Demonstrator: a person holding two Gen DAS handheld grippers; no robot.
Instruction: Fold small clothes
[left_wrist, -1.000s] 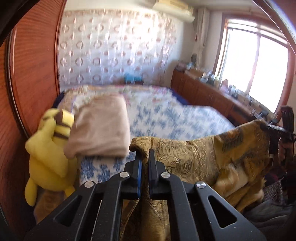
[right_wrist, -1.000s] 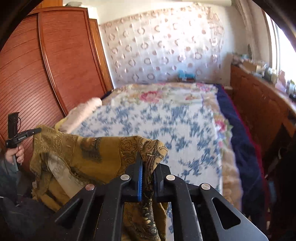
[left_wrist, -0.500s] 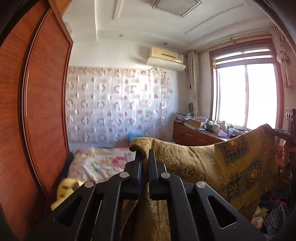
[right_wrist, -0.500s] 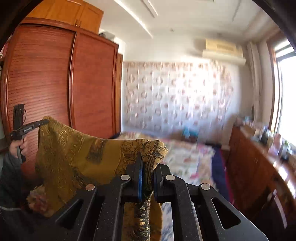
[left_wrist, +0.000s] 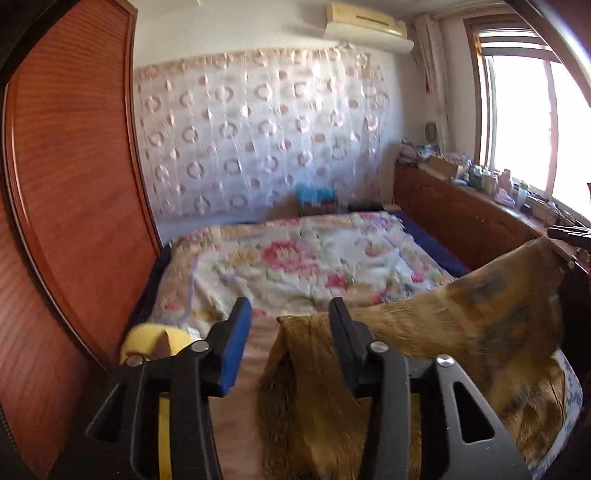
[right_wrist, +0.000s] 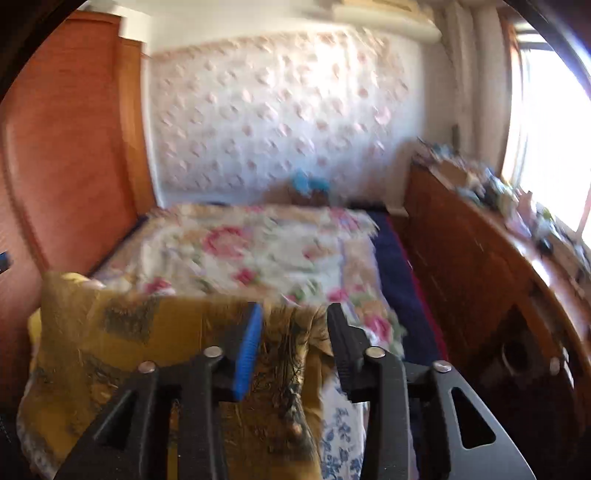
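Right wrist view blurs the mustard cloth (right_wrist: 122, 343) between parted jaws.

Mustard paisley cloth (left_wrist: 461, 325), floral bedspread (left_wrist: 295, 266)

Wardrobe (left_wrist: 74, 206) close on the left, dresser (right_wrist: 480, 280) right, flowered bed (left_wrist: 295, 266) open ahead

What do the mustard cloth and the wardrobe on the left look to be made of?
Cloth: a thin woven fabric, mustard with dark printed motifs; it drapes and creases softly, so likely a light scarf-type textile, though blur hides the weave. Wardrobe: reddish-brown wood or wood veneer, semi-gloss, with fine horizontal ribbing and a raised curved moulding.
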